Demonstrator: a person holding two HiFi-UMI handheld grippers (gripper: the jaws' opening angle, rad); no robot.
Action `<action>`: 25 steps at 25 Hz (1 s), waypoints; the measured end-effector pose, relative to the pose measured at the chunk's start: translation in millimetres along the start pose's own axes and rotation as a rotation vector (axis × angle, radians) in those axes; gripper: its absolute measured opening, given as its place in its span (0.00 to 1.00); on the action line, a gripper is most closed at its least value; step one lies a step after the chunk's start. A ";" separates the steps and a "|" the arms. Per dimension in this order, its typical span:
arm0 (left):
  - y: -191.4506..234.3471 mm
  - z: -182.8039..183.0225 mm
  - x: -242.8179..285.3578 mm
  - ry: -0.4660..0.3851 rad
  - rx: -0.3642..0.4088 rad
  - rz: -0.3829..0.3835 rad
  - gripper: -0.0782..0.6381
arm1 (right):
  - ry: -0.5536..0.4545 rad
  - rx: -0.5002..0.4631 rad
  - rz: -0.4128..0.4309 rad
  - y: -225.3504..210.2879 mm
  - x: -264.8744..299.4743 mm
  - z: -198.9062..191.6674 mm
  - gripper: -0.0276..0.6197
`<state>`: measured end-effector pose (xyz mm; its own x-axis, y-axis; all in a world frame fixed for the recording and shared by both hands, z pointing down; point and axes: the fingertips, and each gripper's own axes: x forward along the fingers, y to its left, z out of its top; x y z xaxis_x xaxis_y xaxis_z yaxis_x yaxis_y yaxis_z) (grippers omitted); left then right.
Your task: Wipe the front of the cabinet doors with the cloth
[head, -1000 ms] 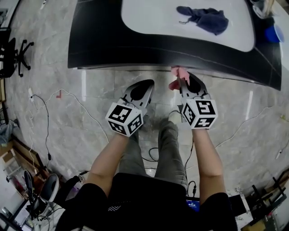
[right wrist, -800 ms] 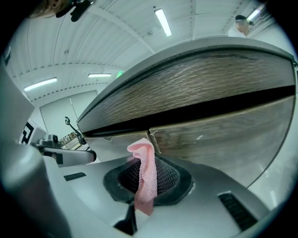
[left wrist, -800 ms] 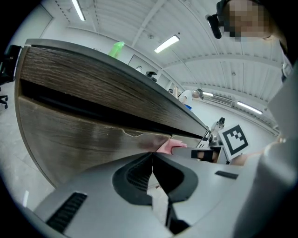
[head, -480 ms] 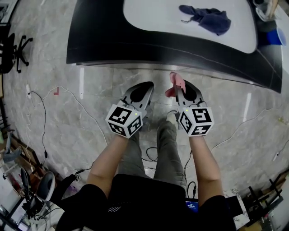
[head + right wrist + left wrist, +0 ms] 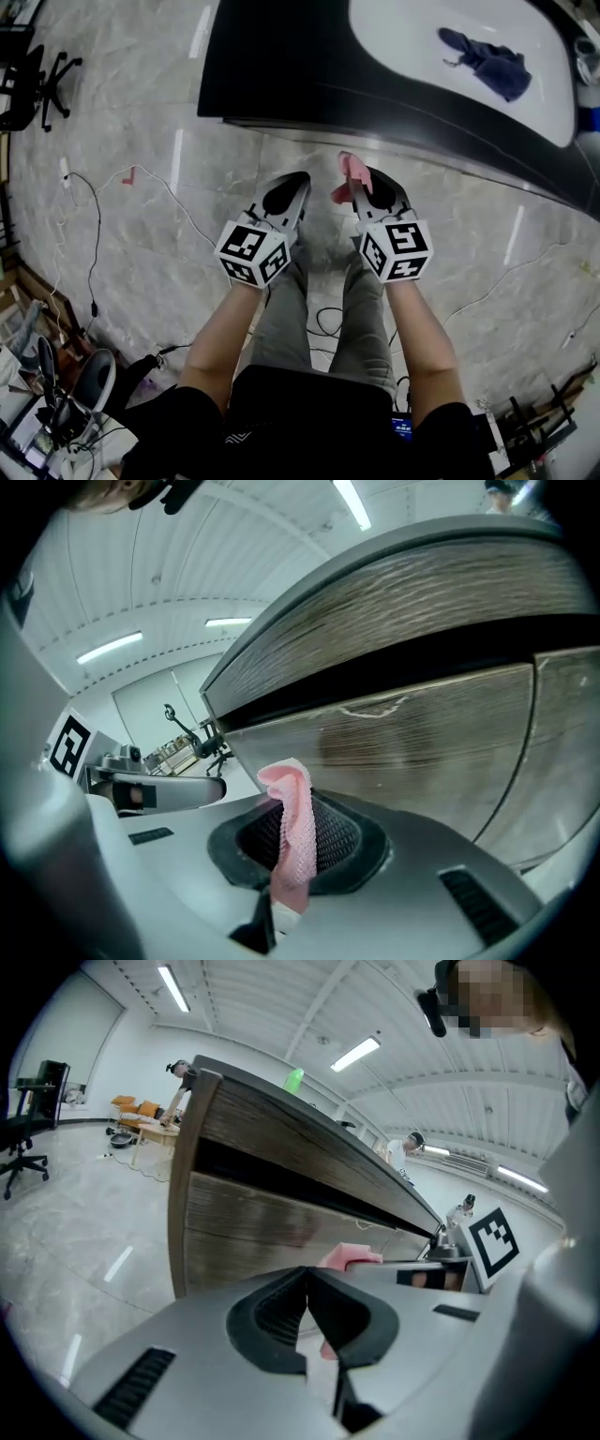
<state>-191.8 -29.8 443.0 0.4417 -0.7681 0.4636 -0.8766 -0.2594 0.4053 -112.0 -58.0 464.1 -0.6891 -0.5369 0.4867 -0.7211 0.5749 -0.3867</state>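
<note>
Right gripper (image 5: pixel 289 860) jaws clamp the pink cloth (image 5: pixel 294 808), held near but apart from the cabinet door (image 5: pixel 441 761); left gripper (image 5: pixel 307 1302) jaws are together, empty; risk: the narrow protruding fold may buckle on contact, letting bare jaw tips scrape the door.

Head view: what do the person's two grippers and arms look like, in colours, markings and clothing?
The left gripper and right gripper are light grey moulded shells with black ribbed jaw pads. Each carries a white cube with black square markers: left cube, right cube. No cables show on them. The person wears a black short-sleeved top and grey trousers.
</note>
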 end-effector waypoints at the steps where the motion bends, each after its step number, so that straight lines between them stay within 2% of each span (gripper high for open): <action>1: 9.3 0.1 -5.2 -0.002 -0.003 0.010 0.12 | 0.005 -0.002 0.008 7.5 8.3 -1.1 0.12; 8: 70.7 -4.0 -38.0 -0.016 -0.032 0.074 0.12 | 0.037 -0.035 0.067 58.0 63.5 -10.6 0.12; 13: 98.4 -7.9 -51.7 -0.016 -0.040 0.087 0.12 | 0.051 -0.047 0.083 81.8 94.7 -15.7 0.12; 19: 113.1 -10.0 -54.8 -0.009 -0.046 0.090 0.12 | 0.054 -0.078 0.097 97.1 121.3 -12.3 0.12; 25: 105.0 -10.9 -47.9 -0.003 -0.037 0.079 0.12 | 0.038 -0.094 0.092 88.1 117.4 -3.8 0.12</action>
<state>-302.9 -13.8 471.9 0.3710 -0.7870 0.4929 -0.9010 -0.1765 0.3963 -256.2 -68.1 490.2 -0.7472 -0.4566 0.4830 -0.6441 0.6766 -0.3568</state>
